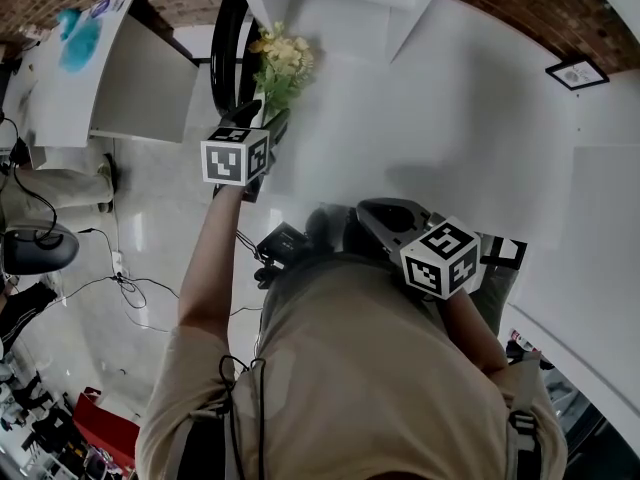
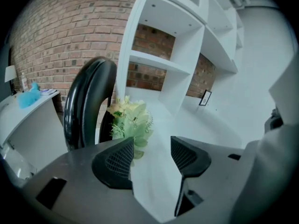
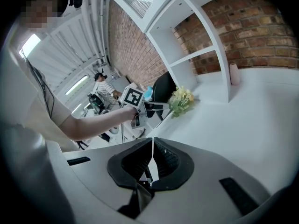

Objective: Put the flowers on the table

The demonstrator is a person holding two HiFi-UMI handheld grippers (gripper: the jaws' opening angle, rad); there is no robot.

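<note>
For holders, only a white shelf unit [image 2: 163, 64] rising from the table [image 1: 430, 128], its open compartments backed by a brick wall [image 2: 56, 41]. Beside its upright in the right gripper view, a small pale cylinder [image 3: 233, 73] standing on the table top, too small to name. Lying at the table's edge, close by a black chair [image 1: 225, 58]: the flowers [image 1: 283, 63], a loose bunch of cream and yellow heads with green leaves, out on the bare top in front of the shelf unit. Reaches the left tool [image 1: 262, 118] far out on a straight, bare forearm [image 1: 215, 258], marker cube [image 1: 235, 155] facing up, tips right at the lower end of the bunch. Shows, in the left gripper view, the left tool [image 2: 152, 148] with jaws well apart, only white table top between them, and the flowers [image 2: 132, 122] just beyond and beside the left-hand jaw; cannot tell whether leaf and jaw touch. Holds the right tool [image 1: 375, 213] low and close to the torso on a bent arm, well apart from the bunch. Shows, in the right gripper view, the right tool [image 3: 153, 148] with jaws pressed together on nothing, pointed across the table toward the flowers [image 3: 182, 99] and the left tool [image 3: 161, 107] beside them. On the far wall, a small framed picture [image 1: 577, 72].
</note>
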